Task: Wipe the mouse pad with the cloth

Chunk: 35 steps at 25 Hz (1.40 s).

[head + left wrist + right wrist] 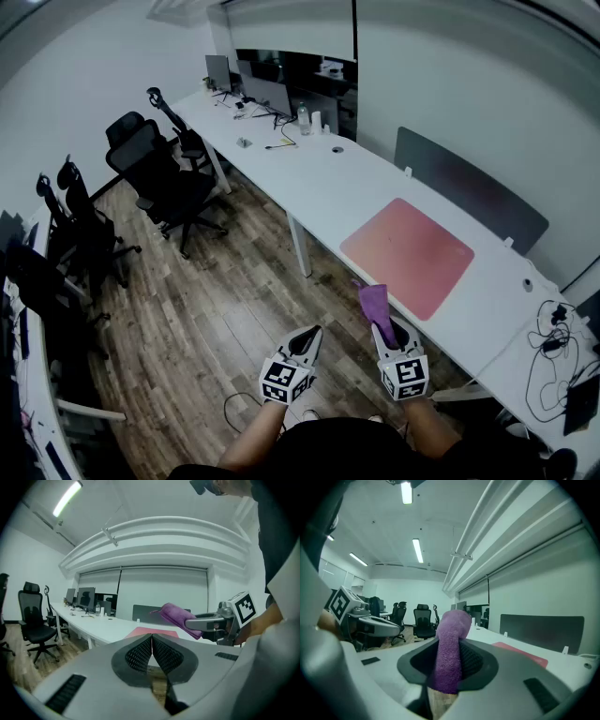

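Note:
A large pink mouse pad [409,255] lies flat on the long white desk [319,178]. A purple cloth [378,310] is pinched in my right gripper [385,330], which is held in front of the desk's near edge, short of the pad. In the right gripper view the cloth [450,653] stands up between the jaws, and the pad [520,652] shows to the right. My left gripper [309,337] hangs over the wooden floor, jaws together with nothing in them. From the left gripper view I see the cloth [177,615] and pad [152,632] ahead.
A grey divider panel [469,187] runs behind the pad. Monitors [267,92], a bottle [303,118] and small items sit at the desk's far end. Cables [553,352] lie at its right end. Black office chairs [159,173] stand on the wooden floor to the left.

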Each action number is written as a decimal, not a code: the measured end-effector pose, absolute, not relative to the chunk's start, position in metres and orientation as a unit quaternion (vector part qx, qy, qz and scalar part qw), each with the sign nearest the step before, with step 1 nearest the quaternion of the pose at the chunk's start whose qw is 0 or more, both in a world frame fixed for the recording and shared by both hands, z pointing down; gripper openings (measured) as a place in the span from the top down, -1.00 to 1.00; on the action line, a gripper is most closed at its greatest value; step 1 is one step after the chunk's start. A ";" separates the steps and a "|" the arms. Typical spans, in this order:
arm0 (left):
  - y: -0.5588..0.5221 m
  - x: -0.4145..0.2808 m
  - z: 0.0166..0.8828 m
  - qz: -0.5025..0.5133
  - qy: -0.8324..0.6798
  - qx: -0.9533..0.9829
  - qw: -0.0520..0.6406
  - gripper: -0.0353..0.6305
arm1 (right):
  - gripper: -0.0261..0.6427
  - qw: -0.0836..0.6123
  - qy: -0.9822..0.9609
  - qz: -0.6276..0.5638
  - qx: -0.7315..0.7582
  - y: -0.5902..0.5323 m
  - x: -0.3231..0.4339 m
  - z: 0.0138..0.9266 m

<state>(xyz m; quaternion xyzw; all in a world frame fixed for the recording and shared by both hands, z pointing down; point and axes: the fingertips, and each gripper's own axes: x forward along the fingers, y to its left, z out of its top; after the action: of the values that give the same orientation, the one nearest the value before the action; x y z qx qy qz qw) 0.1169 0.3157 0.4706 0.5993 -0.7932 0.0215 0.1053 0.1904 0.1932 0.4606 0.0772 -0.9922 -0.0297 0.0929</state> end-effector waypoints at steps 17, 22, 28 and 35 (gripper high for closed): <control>0.320 0.110 0.466 0.026 -0.792 0.603 0.098 0.83 | 0.55 0.082 -0.994 0.016 0.076 0.199 0.182 0.458; 0.336 0.101 0.466 0.023 -0.784 0.613 0.098 0.83 | 0.55 0.082 -0.993 0.006 0.085 0.216 0.174 0.453; 0.357 0.092 0.465 0.020 -0.773 0.627 0.096 0.83 | 0.55 0.085 -0.991 0.006 0.105 0.240 0.172 0.454; 0.370 0.089 0.472 0.015 -0.771 0.629 0.102 0.83 | 0.55 0.095 -0.989 0.011 0.115 0.250 0.173 0.464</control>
<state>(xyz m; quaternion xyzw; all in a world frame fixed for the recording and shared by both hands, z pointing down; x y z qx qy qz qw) 0.0894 0.3697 0.4721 0.6289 -0.7706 0.0155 0.1021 0.1726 0.2497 0.4641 0.1146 -0.9888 0.0113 0.0954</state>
